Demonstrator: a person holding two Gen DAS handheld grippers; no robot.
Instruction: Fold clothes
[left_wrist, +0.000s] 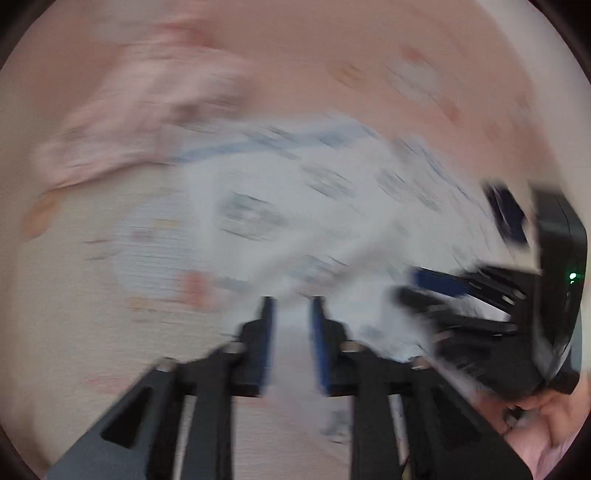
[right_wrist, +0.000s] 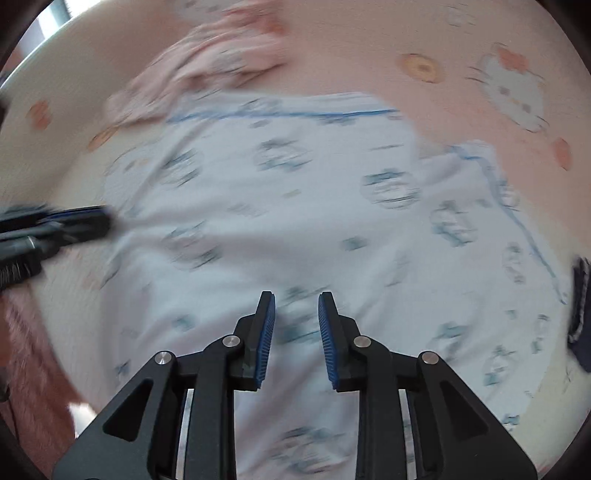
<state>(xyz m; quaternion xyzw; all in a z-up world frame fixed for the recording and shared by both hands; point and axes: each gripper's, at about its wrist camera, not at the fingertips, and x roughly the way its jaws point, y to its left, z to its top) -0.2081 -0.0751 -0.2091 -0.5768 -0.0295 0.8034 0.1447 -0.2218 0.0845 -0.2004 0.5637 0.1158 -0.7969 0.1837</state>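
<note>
Right wrist view: right gripper (right_wrist: 296, 314) jaws parted, empty, white printed garment (right_wrist: 258, 192) spread ahead. Left gripper (left_wrist: 291, 317) likewise parted. Fold stage unclear, frames blurry.

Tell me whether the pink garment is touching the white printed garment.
Touching. The right wrist view shows the pink garment overlapping the blue-trimmed edge of the white printed garment, with no bedsheet visible between them.

- The white patterned cloth garment (right_wrist: 295, 206) looked soft and matt.
- The pink printed bedsheet (right_wrist: 461, 48) was matt woven fabric.
- The black gripper's ribbed blue pads (right_wrist: 266, 339) looked rubbery.
</note>
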